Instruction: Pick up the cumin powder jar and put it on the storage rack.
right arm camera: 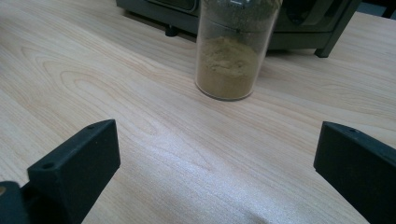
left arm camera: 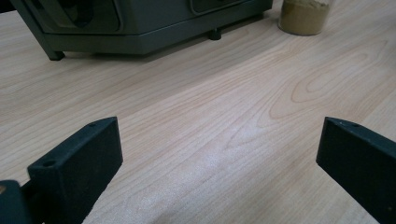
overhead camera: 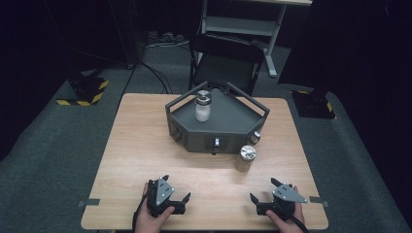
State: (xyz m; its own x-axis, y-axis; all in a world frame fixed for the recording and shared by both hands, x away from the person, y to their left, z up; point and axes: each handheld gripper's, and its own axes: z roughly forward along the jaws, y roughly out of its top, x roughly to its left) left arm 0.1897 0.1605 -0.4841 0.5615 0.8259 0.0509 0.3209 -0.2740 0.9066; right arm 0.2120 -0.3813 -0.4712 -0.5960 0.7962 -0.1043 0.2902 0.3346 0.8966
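A dark grey corner rack (overhead camera: pixel 233 127) stands at the back middle of the wooden table (overhead camera: pixel 145 145). On its top shelf sits a jar of white powder (overhead camera: pixel 202 106) with a metal lid. A clear jar of brown powder (overhead camera: pixel 246 158) (right arm camera: pixel 232 56) (left arm camera: pixel 306 16) stands upright on the table just in front of the rack's right end. My left gripper (overhead camera: pixel 176 188) (left arm camera: pixel 219 154) rests open near the front edge, left of centre. My right gripper (overhead camera: pixel 265 190) (right arm camera: pixel 217 154) is open at the front right, pointing at the brown jar, well short of it.
A black chair (overhead camera: pixel 226 60) stands behind the table, with a grey desk frame (overhead camera: pixel 243 24) beyond it. Yellow-and-black striped blocks (overhead camera: pixel 87 92) lie on the carpet at either side. Bare tabletop lies between the grippers and the rack.
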